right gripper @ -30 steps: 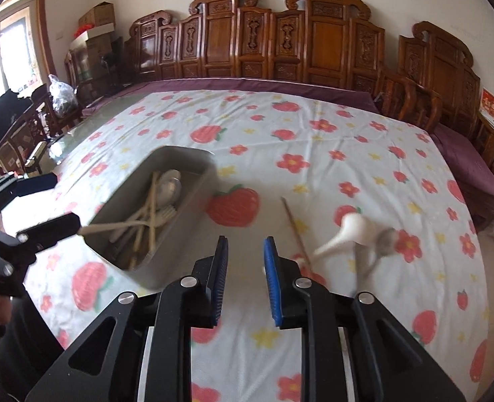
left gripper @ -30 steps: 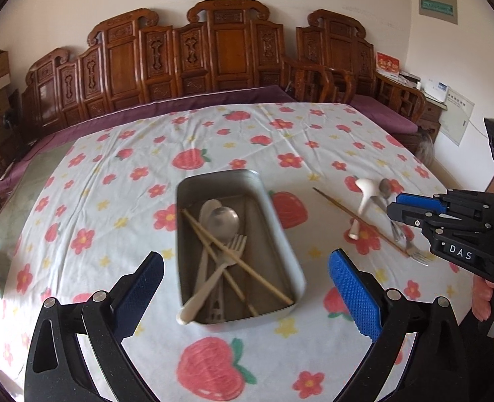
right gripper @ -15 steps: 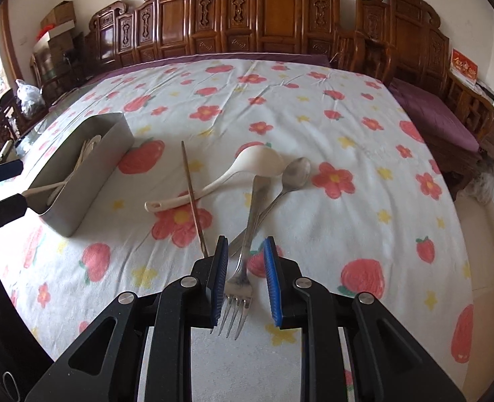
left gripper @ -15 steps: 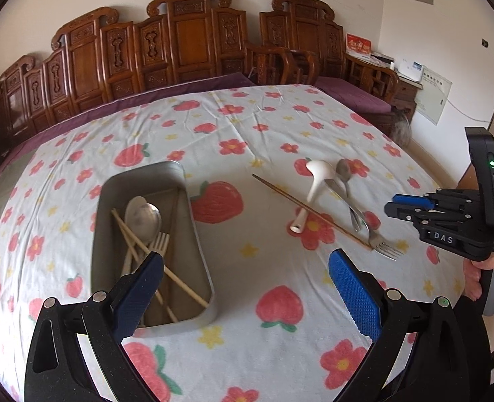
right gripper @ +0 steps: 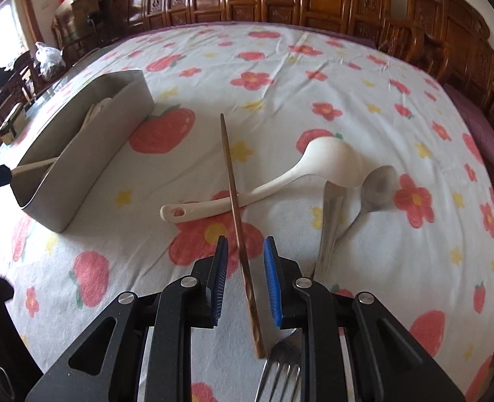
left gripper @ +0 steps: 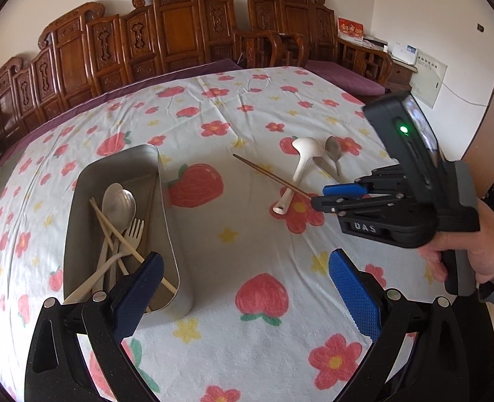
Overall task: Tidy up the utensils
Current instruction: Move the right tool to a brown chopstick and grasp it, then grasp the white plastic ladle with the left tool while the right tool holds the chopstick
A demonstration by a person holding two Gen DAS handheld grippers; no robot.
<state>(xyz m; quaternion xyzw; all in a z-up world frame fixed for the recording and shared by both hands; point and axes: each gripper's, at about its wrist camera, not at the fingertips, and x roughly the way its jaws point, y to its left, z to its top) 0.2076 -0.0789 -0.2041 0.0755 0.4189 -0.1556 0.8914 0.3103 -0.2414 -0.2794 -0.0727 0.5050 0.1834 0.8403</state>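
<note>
Right claw [right gripper: 246, 261] parted astride slim wooden chopstick [right gripper: 237, 214], left claw [left gripper: 247, 288] wide apart, rectangular metal tray [left gripper: 79, 201]

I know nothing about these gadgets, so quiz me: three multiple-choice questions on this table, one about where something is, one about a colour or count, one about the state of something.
1. Where does the brown chopstick lie?
A. inside the metal tray
B. across the white ladle's handle
C. on a chair

2. How many utensils lie loose on the tablecloth?
A. two
B. four
C. six

3. What state is the right gripper in?
A. open, pads either side of the chopstick
C. clamped on the ladle
B. holding the tray

Answers:
1 B, it crosses the white ladle.
2 B: chopstick, ladle, metal spoon and fork.
3 A, there are gaps between both pads and the stick.
</note>
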